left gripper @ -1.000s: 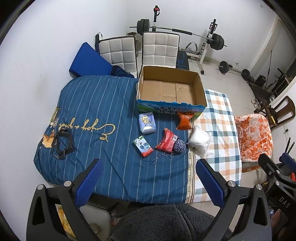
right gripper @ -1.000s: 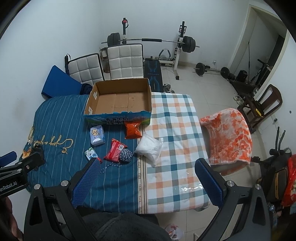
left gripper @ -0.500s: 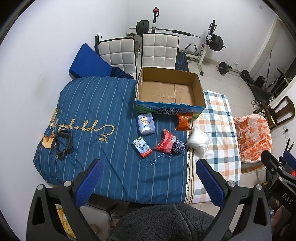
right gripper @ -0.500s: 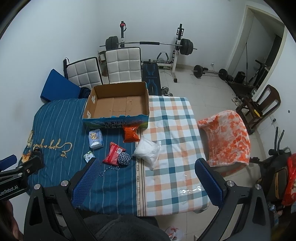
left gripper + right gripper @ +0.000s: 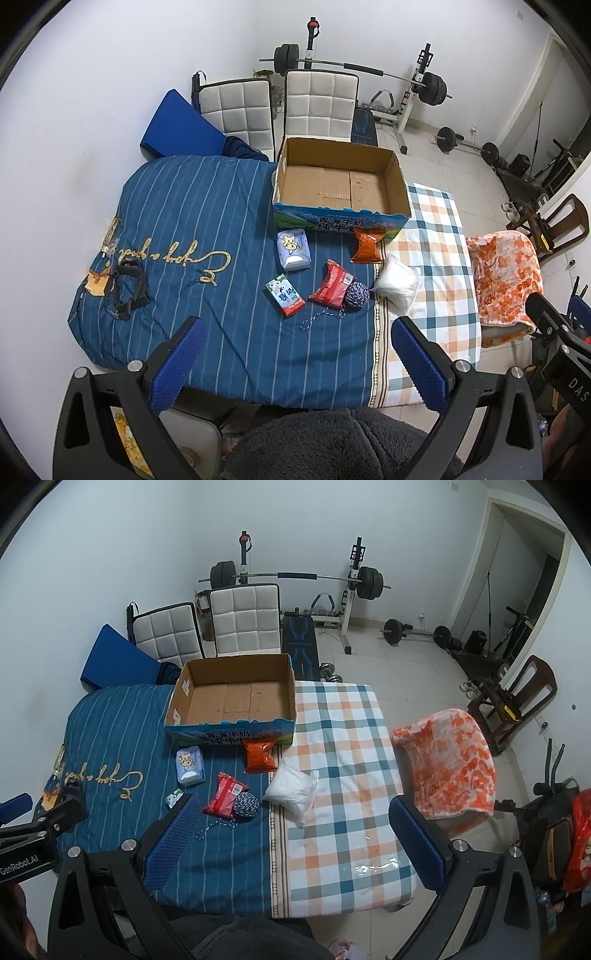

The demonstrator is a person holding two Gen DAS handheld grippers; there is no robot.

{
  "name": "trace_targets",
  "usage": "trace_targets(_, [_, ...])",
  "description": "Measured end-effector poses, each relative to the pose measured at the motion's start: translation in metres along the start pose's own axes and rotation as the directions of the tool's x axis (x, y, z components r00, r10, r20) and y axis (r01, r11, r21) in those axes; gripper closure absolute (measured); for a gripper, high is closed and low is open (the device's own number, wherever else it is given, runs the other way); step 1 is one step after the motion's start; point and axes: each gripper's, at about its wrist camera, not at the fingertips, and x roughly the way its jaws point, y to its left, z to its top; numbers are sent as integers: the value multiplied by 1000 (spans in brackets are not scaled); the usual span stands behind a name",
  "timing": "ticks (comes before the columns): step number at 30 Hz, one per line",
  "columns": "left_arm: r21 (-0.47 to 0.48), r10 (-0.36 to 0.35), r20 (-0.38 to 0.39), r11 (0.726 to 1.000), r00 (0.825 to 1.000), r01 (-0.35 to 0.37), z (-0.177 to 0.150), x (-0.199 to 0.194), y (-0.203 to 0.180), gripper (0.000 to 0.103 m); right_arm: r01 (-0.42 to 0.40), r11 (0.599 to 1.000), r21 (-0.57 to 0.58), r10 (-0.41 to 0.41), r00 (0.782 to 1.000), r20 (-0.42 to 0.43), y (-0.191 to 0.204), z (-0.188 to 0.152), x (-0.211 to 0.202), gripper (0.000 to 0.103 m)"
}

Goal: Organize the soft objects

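Left gripper [image 5: 295, 360]: blue-padded fingers [image 5: 177, 363] spread wide, holding nothing, poised high above the near edge of the blue striped quilt [image 5: 177, 221]. Right gripper [image 5: 291, 836]: fingers [image 5: 417, 840] likewise wide apart and empty, above the seam between the quilt and the checked sheet [image 5: 347, 746]. Compared with one second earlier, both cameras show the bed slightly farther off and lower in view, with more of the far wall and weight bench visible; the finger spacing is unchanged, and no object has shifted.

Soft objects, all lying on the bed in front of the open cardboard box [image 5: 340, 184]: a pale blue tissue pack [image 5: 293, 249]; a green-and-white milk-print packet [image 5: 285, 295]; a red packet [image 5: 332, 284] touching a blue-and-white yarn ball [image 5: 356, 294], whose loose strand trails toward the viewer; an orange packet [image 5: 366, 245] against the box front; a white plastic bag [image 5: 397, 286] across the quilt–sheet seam. The box interior shows only bare cardboard.
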Motion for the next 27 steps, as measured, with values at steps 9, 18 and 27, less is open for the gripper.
trace_targets(9, [1,0,0,1000,1000,0,0,-1,0,0,3,1000,-4,-3,1000,5,2,-1,0,0])
trace_targets(18, [1,-15,-26,1000,1000,15,3,7,-8,0,-10,1000,12,10,1000,-15,-2,5,9,0])
trace_targets(27, [-26,24,-17,999,1000,-25,28,73,-6,0,-33,995,94,51,978,-201,-24,20,150,0])
